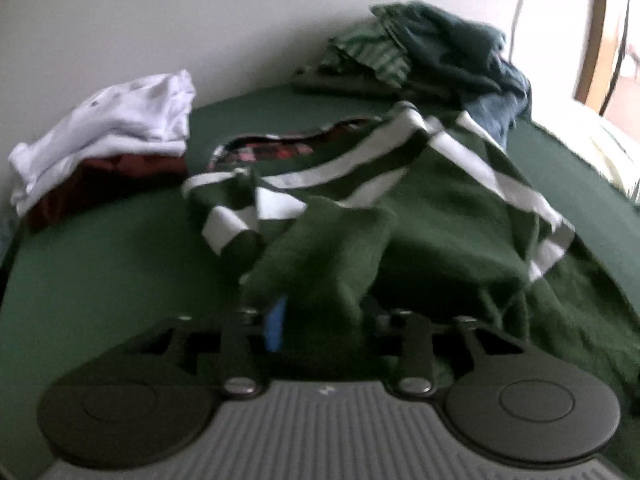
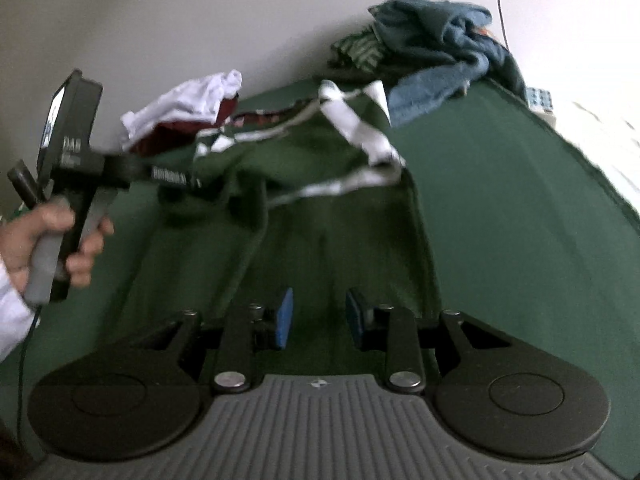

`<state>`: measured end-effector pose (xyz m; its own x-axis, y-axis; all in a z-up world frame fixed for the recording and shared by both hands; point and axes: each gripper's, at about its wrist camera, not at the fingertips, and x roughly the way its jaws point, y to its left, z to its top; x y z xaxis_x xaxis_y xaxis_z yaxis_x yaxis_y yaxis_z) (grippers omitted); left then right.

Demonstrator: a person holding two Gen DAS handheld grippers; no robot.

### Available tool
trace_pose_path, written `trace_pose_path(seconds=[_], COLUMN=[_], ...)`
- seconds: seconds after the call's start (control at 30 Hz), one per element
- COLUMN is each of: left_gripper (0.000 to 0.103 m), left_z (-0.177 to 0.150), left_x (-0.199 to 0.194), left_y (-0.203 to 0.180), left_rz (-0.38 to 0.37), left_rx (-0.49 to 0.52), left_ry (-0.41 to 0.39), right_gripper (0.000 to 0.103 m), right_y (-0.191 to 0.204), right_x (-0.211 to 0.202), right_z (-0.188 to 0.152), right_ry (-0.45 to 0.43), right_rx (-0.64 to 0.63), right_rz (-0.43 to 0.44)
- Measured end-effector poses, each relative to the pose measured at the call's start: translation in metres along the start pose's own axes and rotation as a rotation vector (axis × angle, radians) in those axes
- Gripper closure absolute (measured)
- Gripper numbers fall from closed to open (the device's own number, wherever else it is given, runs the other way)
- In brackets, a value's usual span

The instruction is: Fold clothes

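Left wrist view. At the left edge, a folded white pile point(image 1: 120, 120) on top of a dark red cloth point(image 1: 108, 188), close under the pale wall point(image 1: 200, 20) and resting on the green cover point(image 1: 100, 280). In front of this pile, bare green cover down to the lower left corner: open room there.

In the middle, the green garment point(image 1: 400, 220) with white stripes, crumpled and partly raised. One fold drawn down to the bottom centre, into the left gripper point(image 1: 320, 312). Jaws nearly closed and pinched on that fold; only one blue pad point(image 1: 276, 320) showing, the other hidden under cloth. Just behind the garment, a strip of red plaid cloth point(image 1: 272, 152).

In the upper right, a loose heap of clothes point(image 1: 432, 48), striped green and blue, against the wall. Whether touching the far edge of the garment, cannot tell. At the right edge, the curved border of the green cover, then pale bedding point(image 1: 608, 148).

Right wrist view. At the left edge, a hand point(image 2: 52, 240) with a white sleeve point(image 2: 10, 316), wrapped around the grey handle of the left gripper, with the tool's tips buried in the near side of the garment. In the centre, the garment spread flat toward the bottom, its right hem running almost straight down to the right gripper point(image 2: 320, 316). Jaws partly open, blue pads apart, green cloth between them but not pressed. To the right of the hem, a wide bare band of green cover up to its border.
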<state>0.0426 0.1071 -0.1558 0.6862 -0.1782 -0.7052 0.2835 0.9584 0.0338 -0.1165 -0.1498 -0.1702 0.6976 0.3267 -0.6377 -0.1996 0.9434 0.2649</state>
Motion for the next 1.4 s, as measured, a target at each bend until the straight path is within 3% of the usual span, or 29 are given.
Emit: trace_pose_path(seconds=[0.1,0.33,0.47,0.6,0.73,0.9,1.13,1.17,1.3,1.4], left_gripper=[0.096,0.098,0.099,0.099,0.099,0.099,0.099,0.099,0.099,0.099], left_z=[0.004,0.027,0.053,0.075,0.097,0.116,0.133,0.134,0.137,0.138], left_x=[-0.012,-0.053,-0.069,-0.085,-0.093,-0.084,-0.072,-0.071,-0.069,-0.077], left_y=[0.024,0.066,0.071,0.076,0.083,0.085,0.099,0.100,0.105,0.115], left_rz=[-0.038,-0.039,0.007,0.004,-0.003,-0.041,-0.100,-0.102,-0.103,-0.095], left_rx=[-0.108,-0.314,-0.281,-0.290,-0.303,-0.256,-0.230,-0.228,-0.222,-0.248], left_ry=[-0.030,-0.140,-0.195,-0.254,-0.281,-0.270,-0.234,-0.232,-0.232,-0.255], right_gripper=[0.071,0.071,0.072,0.072,0.071,0.071,0.069,0.070,0.095,0.095], right_y=[0.002,-0.008,-0.013,-0.033,-0.054,-0.043,-0.013,-0.010,0.004,0.014], right_x=[-0.001,0.003,-0.003,-0.025,-0.058,-0.094,-0.116,-0.115,-0.107,-0.111], right_z=[-0.004,0.007,0.010,0.003,-0.014,-0.055,-0.103,-0.106,-0.108,-0.100], right_ry=[-0.009,-0.034,-0.030,-0.014,0.035,0.082,-0.001,-0.017,-0.058,-0.105], right_rx=[-0.006,0.058,0.010,-0.018,0.048,0.089,0.239,0.250,0.258,0.233], right_rz=[-0.006,0.080,0.131,0.074,-0.013,-0.094,-0.220,-0.230,-0.267,-0.279])
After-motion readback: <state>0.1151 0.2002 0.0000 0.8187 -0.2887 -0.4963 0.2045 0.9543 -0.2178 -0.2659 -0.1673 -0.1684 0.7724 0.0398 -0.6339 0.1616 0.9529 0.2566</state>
